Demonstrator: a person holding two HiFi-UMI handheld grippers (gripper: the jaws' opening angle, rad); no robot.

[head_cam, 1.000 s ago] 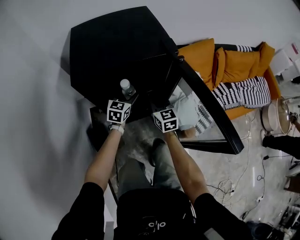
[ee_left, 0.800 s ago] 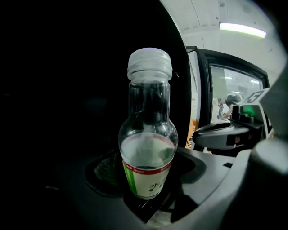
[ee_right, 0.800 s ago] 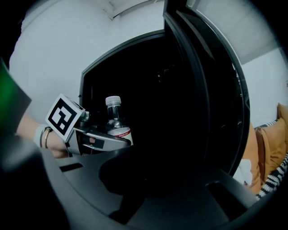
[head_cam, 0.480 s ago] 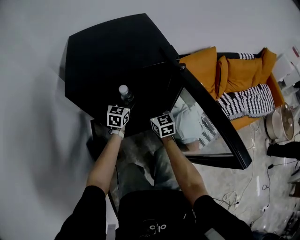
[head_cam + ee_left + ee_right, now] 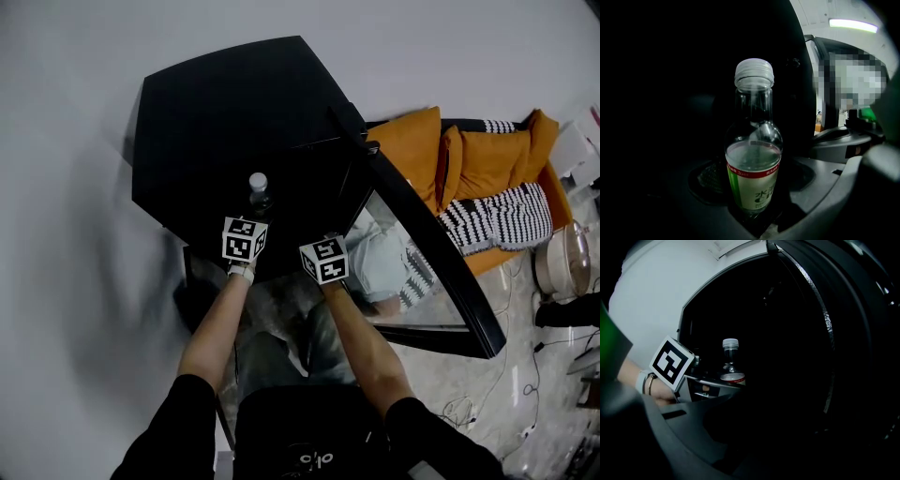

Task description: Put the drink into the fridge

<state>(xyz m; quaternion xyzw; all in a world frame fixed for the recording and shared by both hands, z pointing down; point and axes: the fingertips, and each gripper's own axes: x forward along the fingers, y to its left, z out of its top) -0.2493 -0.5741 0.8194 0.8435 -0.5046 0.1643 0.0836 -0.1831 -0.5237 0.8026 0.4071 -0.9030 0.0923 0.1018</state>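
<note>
My left gripper [image 5: 254, 212] is squeezed tight on the drink bottle [image 5: 753, 168], so I should keep it standing up and push it slowly into the fridge [image 5: 216, 122].

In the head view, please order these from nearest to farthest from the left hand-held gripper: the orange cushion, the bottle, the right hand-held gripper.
1. The bottle: held in the left hand-held gripper, just ahead of its marker cube.
2. The right hand-held gripper: beside it, on the right.
3. The orange cushion: far to the right, on the sofa.
</note>
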